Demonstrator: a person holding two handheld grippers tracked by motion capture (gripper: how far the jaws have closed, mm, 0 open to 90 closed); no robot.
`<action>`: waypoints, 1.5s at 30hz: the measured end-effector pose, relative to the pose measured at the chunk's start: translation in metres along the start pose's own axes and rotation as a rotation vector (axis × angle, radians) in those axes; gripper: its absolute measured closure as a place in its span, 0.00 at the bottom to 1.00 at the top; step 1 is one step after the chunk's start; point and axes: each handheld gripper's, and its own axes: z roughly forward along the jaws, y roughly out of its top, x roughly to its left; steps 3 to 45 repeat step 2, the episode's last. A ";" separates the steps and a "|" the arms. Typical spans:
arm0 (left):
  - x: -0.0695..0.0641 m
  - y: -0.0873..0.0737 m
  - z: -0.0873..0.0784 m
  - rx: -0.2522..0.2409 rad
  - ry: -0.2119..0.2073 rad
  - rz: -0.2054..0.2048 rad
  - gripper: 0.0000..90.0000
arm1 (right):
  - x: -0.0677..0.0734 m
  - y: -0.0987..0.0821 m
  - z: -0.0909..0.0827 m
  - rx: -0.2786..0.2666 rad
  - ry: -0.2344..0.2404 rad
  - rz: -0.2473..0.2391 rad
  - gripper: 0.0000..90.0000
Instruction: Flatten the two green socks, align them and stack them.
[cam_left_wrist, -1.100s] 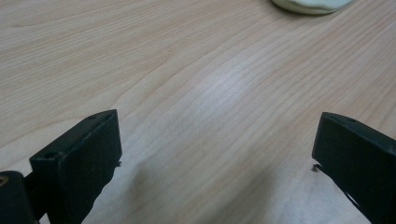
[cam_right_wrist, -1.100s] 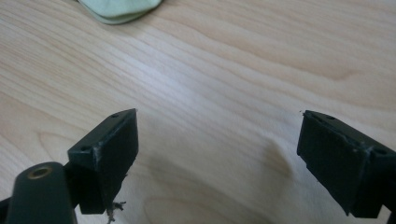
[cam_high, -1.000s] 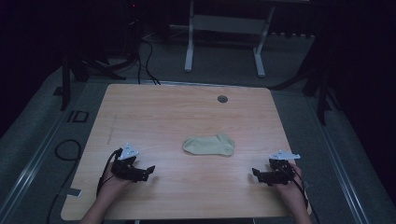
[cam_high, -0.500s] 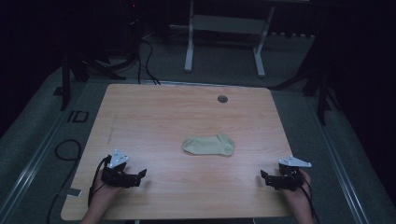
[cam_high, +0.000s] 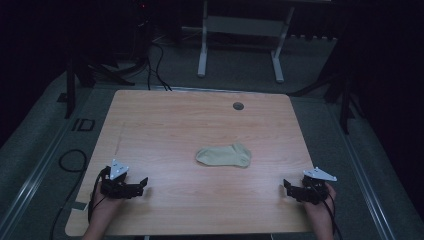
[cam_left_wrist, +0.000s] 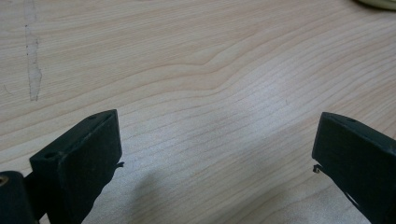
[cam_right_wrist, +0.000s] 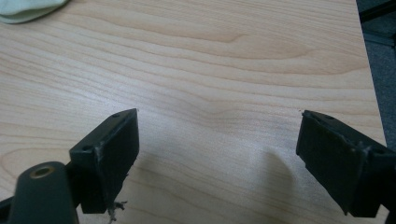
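Note:
A pale green sock (cam_high: 224, 155) lies flat near the middle of the wooden table (cam_high: 165, 130). My left gripper (cam_high: 142, 185) rests low over the table's front left corner, open, with bare wood between its jaws (cam_left_wrist: 217, 140). My right gripper (cam_high: 286, 186) sits at the front right corner, also open and holding nothing (cam_right_wrist: 217, 140). The sock's edge shows at the top right corner of the left gripper view (cam_left_wrist: 380, 3) and at the top left corner of the right gripper view (cam_right_wrist: 25, 10). Both grippers are well apart from the sock.
A small dark round grommet (cam_high: 238, 106) sits near the table's far edge. A white metal stand (cam_high: 240, 30) rises behind the table, with cables (cam_high: 155, 55) on the floor. The table's right edge lies close to my right gripper (cam_right_wrist: 369, 60).
Both grippers have drawn back toward the front edge and outward to the corners, away from the sock. The sock has not moved.

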 end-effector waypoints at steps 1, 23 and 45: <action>0.000 0.000 0.000 -0.002 -0.001 -0.002 0.02 | 0.000 0.000 0.000 -0.001 0.000 -0.001 0.15; 0.000 0.000 0.000 -0.004 -0.002 -0.005 0.01 | 0.000 0.000 0.000 -0.002 -0.002 -0.003 0.15; 0.000 0.000 0.000 -0.004 -0.002 -0.005 0.01 | 0.000 0.000 0.000 -0.002 -0.002 -0.003 0.15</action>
